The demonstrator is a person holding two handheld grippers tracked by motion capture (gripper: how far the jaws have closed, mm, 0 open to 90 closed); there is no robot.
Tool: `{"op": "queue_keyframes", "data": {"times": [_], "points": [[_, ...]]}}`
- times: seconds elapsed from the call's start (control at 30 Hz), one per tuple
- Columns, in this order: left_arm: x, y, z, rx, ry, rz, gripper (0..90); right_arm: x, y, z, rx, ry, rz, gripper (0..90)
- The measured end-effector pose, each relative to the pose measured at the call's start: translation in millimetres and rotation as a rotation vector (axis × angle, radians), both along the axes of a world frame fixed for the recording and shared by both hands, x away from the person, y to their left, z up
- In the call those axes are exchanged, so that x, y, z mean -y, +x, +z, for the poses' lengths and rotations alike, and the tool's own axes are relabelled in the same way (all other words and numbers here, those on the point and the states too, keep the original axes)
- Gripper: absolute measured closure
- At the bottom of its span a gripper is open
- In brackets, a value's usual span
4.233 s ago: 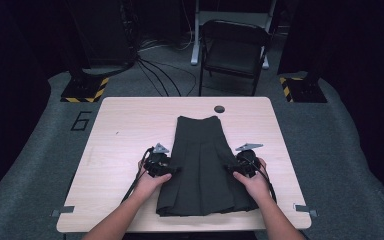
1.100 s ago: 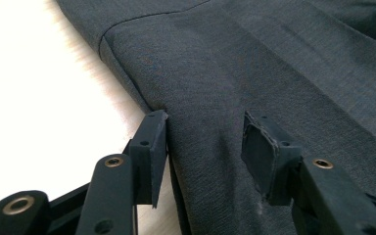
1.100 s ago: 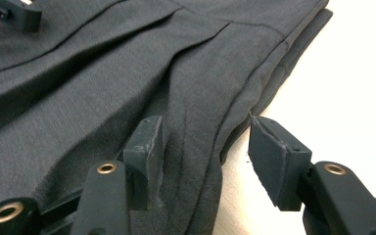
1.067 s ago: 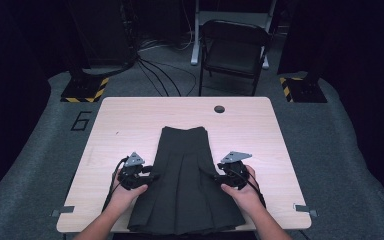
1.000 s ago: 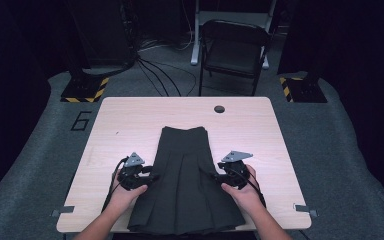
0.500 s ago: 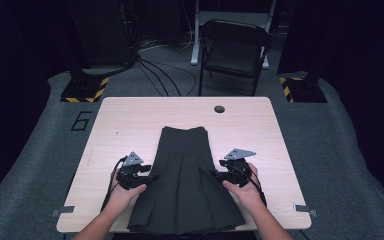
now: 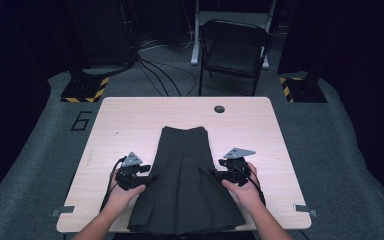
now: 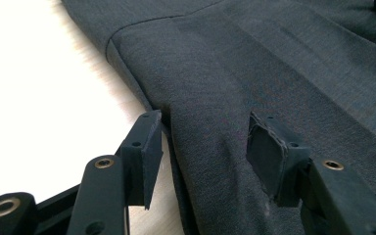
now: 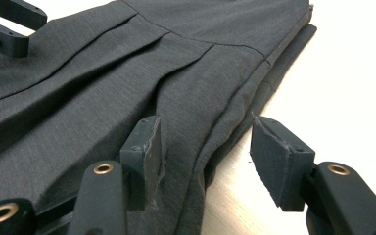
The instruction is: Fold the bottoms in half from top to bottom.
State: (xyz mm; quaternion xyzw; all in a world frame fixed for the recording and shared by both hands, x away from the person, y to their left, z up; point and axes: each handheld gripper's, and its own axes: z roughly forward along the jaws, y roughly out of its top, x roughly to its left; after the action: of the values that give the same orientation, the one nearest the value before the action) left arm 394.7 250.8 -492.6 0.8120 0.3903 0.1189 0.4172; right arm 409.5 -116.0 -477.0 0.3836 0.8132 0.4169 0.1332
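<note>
A dark grey pleated skirt (image 7: 187,180) lies flat on the wooden table (image 7: 130,120), waistband far, hem at the near edge. My left gripper (image 7: 150,177) sits at its left side. In the left gripper view the jaws (image 8: 203,147) stand apart across the skirt's (image 8: 254,73) edge, one pad (image 8: 149,147) over the bare table, the other above cloth. They have just been opening and neither pad presses. My right gripper (image 7: 215,174) is open at the right side. In the right gripper view it (image 9: 205,147) straddles the skirt's (image 9: 127,63) folded edge.
A round hole (image 7: 219,108) is in the table's far middle. A folding chair (image 7: 232,47) stands behind the table. Two black stands with striped bases (image 7: 85,90) (image 7: 300,87) flank it on the grey floor. In the right gripper view the left gripper (image 9: 10,24) shows at the top left.
Since the oldest frame the skirt has slid toward the near edge and both hands have come back with it. Over the last second the hands have stayed put.
</note>
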Motion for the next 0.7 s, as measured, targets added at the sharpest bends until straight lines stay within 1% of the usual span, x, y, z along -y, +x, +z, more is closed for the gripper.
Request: {"op": "queue_keyframes", "data": {"times": [0.07, 0.1, 0.17, 0.27, 0.3, 0.37, 0.4, 0.43, 0.5, 0.63, 0.7], "points": [[1.3, 0.0, -1.4, -0.006, 0.003, -0.001, 47.5, 1.0, -0.1, 0.1, -0.006, 0.004, -0.001, 45.3], [2.1, -0.2, -2.1, 0.002, 0.011, -0.002, 47.5, 3.0, 0.6, 0.7, -0.008, 0.012, -0.008, 45.3], [2.2, -0.4, -1.6, -0.004, 0.007, -0.010, 47.5, 3.9, 2.0, 0.3, -0.002, 0.018, -0.010, 45.3], [1.9, 0.7, -1.7, 0.003, 0.012, -0.005, 47.4, 3.8, 1.9, -0.4, -0.006, 0.012, -0.010, 45.3], [1.7, 1.6, -1.8, -0.009, 0.006, -0.005, 47.4, 3.6, 1.2, -0.5, -0.010, 0.011, -0.010, 45.3], [2.3, 1.9, -2.1, -0.004, 0.003, 0.003, 47.4, 3.9, 0.4, -0.8, -0.007, 0.007, -0.006, 45.3], [1.8, 2.2, -1.5, -0.007, 0.008, -0.003, 47.4, 4.2, 0.0, -0.6, -0.007, 0.006, -0.005, 45.3], [2.7, 2.1, -2.0, 0.003, 0.008, 0.002, 47.3, 4.5, -0.2, -0.5, -0.006, 0.007, -0.005, 45.3], [2.9, 1.6, -2.0, 0.007, 0.007, 0.001, 47.3, 5.3, 0.2, -0.3, -0.005, 0.010, -0.006, 45.3], [1.3, 1.6, -1.2, -0.005, 0.006, 0.000, 47.1, 4.4, 0.4, -0.3, -0.008, 0.012, -0.012, 45.1], [0.5, 2.3, -0.9, -0.002, 0.005, 0.003, 47.0, 4.0, 0.6, -0.2, -0.002, 0.012, -0.009, 45.1]]}}
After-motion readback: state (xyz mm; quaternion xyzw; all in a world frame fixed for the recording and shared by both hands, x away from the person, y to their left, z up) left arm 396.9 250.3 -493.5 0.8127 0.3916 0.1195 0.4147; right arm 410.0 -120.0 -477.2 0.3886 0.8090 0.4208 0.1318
